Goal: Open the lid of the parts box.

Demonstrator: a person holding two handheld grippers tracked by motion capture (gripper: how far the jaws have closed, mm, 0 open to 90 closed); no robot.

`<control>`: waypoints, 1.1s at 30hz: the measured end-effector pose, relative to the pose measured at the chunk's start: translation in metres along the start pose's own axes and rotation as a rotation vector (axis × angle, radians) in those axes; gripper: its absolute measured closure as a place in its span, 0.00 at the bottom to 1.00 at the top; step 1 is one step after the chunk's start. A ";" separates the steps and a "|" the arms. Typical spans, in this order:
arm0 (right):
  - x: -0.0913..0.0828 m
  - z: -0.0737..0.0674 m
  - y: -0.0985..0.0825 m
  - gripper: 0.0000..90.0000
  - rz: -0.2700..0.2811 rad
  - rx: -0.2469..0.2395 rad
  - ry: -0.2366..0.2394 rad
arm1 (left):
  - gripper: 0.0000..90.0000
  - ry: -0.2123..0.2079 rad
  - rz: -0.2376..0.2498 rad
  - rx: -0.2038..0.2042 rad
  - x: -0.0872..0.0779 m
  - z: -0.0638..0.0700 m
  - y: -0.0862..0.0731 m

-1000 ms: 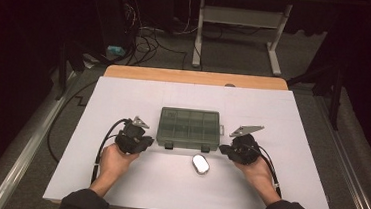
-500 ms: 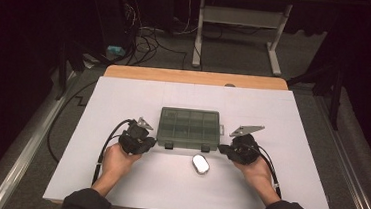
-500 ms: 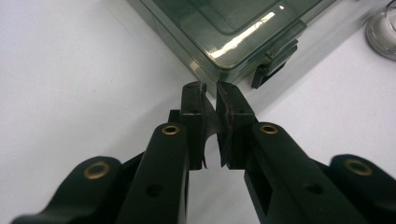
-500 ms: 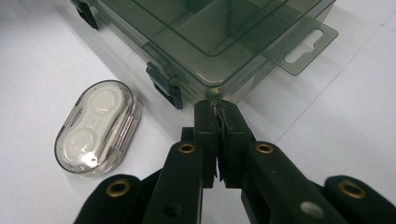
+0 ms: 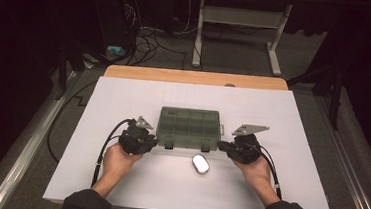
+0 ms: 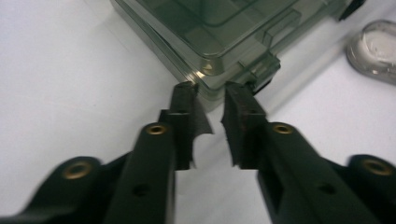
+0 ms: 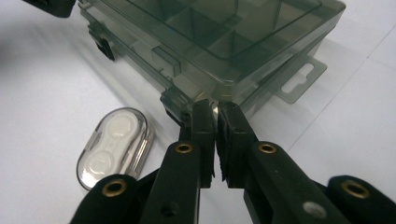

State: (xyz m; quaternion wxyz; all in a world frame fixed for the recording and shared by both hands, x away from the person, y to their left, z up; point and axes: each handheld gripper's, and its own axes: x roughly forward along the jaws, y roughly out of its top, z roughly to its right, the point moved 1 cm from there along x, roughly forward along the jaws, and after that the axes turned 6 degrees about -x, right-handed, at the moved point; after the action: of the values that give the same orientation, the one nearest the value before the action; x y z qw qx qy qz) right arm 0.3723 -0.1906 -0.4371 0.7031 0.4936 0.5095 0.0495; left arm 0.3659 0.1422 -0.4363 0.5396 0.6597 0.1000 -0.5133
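A smoky translucent compartment box (image 5: 189,127) lies closed on the white table. My left gripper (image 5: 156,143) points at its front left corner. In the left gripper view the jaws (image 6: 210,91) have just been opening and stand apart, tips at the box (image 6: 210,28) corner, with nothing between them. My right gripper (image 5: 220,146) points at the front right corner. In the right gripper view its jaws (image 7: 211,109) have just been opening a hair and stand almost shut, with a thin empty slit, at the edge of the box (image 7: 233,37).
A small white oval case (image 5: 200,164) lies just in front of the box, between my hands; the case (image 7: 114,144) sits left of the right jaws. The white table sheet (image 5: 273,116) reaches well past the box. Cables and a desk frame lie on the floor beyond.
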 end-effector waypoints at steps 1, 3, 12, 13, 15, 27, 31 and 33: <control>-0.001 0.000 0.001 0.94 0.005 0.005 -0.001 | 0.71 0.010 0.011 -0.007 0.000 0.000 0.001; -0.002 0.001 0.004 0.93 0.033 0.015 -0.001 | 0.65 0.044 0.021 -0.009 0.001 0.002 0.003; -0.005 0.000 0.017 0.92 0.075 0.013 -0.017 | 0.55 0.123 0.064 0.043 0.003 0.012 0.019; -0.003 0.000 0.017 0.92 0.070 0.014 -0.019 | 0.55 0.128 0.073 0.028 0.002 0.012 0.023; -0.003 0.000 0.017 0.91 0.064 0.015 -0.018 | 0.55 0.127 0.080 0.024 0.001 0.012 0.025; 0.017 0.025 0.031 0.81 -0.029 0.085 -0.098 | 0.57 0.106 0.173 -0.002 -0.011 0.008 0.042; 0.028 0.029 0.035 0.76 -0.061 0.104 -0.120 | 0.57 0.097 0.194 -0.017 -0.011 0.004 0.044; 0.032 0.031 0.036 0.75 -0.078 0.111 -0.129 | 0.57 0.092 0.205 -0.025 -0.012 0.002 0.046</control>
State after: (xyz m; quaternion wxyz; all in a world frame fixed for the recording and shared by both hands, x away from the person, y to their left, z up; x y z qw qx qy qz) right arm 0.4264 -0.1738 -0.4315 0.7075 0.5137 0.4838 -0.0382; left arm 0.3908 0.1274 -0.3993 0.5923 0.6826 0.0630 -0.4234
